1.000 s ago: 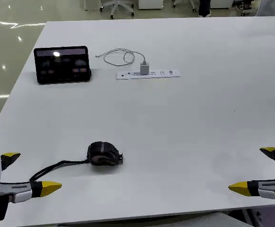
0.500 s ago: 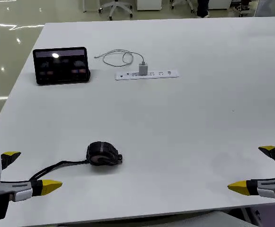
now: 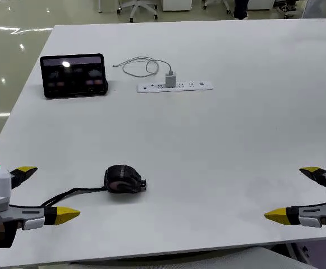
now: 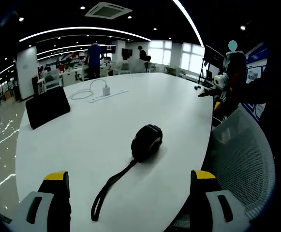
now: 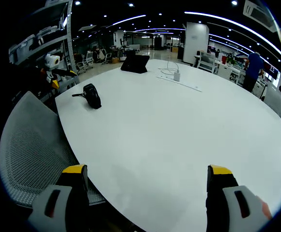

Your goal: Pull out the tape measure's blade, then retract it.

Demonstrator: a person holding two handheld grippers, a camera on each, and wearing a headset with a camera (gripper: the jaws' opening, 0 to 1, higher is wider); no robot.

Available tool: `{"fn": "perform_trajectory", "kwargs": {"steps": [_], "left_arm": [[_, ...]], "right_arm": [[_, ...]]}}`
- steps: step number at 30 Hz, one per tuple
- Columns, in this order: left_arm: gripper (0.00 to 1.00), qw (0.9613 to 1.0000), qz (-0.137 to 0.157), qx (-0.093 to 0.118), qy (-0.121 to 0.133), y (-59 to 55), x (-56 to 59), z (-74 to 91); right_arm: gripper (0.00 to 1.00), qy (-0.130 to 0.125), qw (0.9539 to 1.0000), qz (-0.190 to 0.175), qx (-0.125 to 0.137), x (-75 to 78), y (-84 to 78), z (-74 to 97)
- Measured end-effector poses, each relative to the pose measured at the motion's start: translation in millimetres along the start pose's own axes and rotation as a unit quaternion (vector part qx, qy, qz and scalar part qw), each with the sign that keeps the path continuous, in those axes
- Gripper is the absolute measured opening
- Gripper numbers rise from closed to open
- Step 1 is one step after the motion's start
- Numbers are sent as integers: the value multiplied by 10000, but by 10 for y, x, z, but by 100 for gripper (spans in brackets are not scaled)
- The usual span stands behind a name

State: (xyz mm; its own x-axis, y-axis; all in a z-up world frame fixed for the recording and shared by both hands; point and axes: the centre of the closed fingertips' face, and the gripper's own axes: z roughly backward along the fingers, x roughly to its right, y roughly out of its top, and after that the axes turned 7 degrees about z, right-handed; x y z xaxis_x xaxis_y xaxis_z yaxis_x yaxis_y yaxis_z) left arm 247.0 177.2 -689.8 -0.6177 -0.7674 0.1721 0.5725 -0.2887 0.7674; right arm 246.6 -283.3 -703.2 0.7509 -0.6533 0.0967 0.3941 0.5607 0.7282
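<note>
Your head view is bright and sharp; ceiling light glares off the glossy pale floor (image 3: pixel 5 33) at upper left and off the black tablet screen (image 3: pixel 73 75). Shadows on the matte white tabletop (image 3: pixel 207 140) are faint. Both gripper views bow strongly at their edges.

Black tape measure (image 4: pixel 146 141) on white table (image 4: pixel 174 104), left claw (image 4: pixel 130 177) spread wide

Office, swivel chairs (image 3: pixel 139 7), ceiling strip lights (image 4: pixel 82 30)

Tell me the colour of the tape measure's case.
Black tape measure; clearest in left gripper view.
</note>
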Motion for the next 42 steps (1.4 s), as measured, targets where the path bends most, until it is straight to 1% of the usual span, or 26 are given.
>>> {"fn": "perform_trajectory", "kwargs": {"steps": [1,2,3,5,6,8,9,11,13,16,19,21,23,25,26,28,30,31,33,35,36,38,40,42], "left_arm": [[100,9999,-75,-8,-74,10,16,-34],[100,9994,-308,36,-155,45,24,-76],[100,9992,-362,8,-169,54,27,-98],[100,9991,-261,-243,-232,38,26,-154],[100,9988,-258,-343,-250,46,14,-186],[100,9981,-362,-380,-318,86,24,-225],[100,9975,-441,-373,-416,124,43,-252],[100,9967,-538,-279,-545,206,72,-288],[100,9957,-606,-326,-619,254,78,-331],[100,9928,-869,-435,-702,317,90,-394],[100,9909,-1027,-482,-729,374,94,-458],[100,9893,-1090,-543,-798,388,123,-493],[100,9863,-1289,-641,-812,389,133,-540],[100,9817,-1480,-854,-845,347,131,-592],[100,9791,-1579,-908,-900,353,158,-620],[100,9772,-1644,-960,-945,365,178,-663],[100,9739,-1768,-1041,-970,376,178,-727],[100,9723,-1815,-1097,-984,379,180,-767],[100,9706,-1868,-1108,-1041,399,207,-814],[100,9683,-1903,-1189,-1095,408,244,-866],[100,9659,-1962,-1247,-1142,407,264,-902],[100,9635,-2016,-1301,-1183,412,284,-946],[100,9605,-2067,-1371,-1264,418,317,-995],[99,9573,-2152,-1450,-1273,417,327,-1044]], "right_arm": [[99,27,10000,30,-19,-7,12,-16],[99,57,10000,58,-29,-12,32,-37],[99,76,9999,69,-25,-11,47,-52],[99,129,9998,125,-25,-12,93,-91],[99,140,9997,176,-21,-6,122,-111],[99,179,9997,177,6,-4,173,-136],[98,218,9997,145,34,-7,214,-153],[98,250,9995,158,65,-14,268,-179],[98,295,9992,241,75,-29,320,-218],[99,353,9988,319,77,-41,379,-280],[100,399,9984,384,112,-56,434,-329],[100,416,9982,410,133,-66,459,-356],[100,470,9978,436,173,-82,488,-396],[100,579,9972,450,162,-118,496,-441],[100,658,9965,477,218,-147,511,-467],[100,691,9961,526,157,-158,491,-514],[100,770,9952,585,114,-180,476,-567],[100,840,9949,555,90,-199,479,-595],[100,891,9945,552,71,-216,493,-637],[100,950,9935,617,96,-247,537,-680],[100,985,9930,653,84,-265,562,-710],[100,1032,9923,681,123,-288,612,-749],[100,1095,9911,731,180,-322,674,-802],[100,1185,9893,816,238,-361,737,-859]]}}
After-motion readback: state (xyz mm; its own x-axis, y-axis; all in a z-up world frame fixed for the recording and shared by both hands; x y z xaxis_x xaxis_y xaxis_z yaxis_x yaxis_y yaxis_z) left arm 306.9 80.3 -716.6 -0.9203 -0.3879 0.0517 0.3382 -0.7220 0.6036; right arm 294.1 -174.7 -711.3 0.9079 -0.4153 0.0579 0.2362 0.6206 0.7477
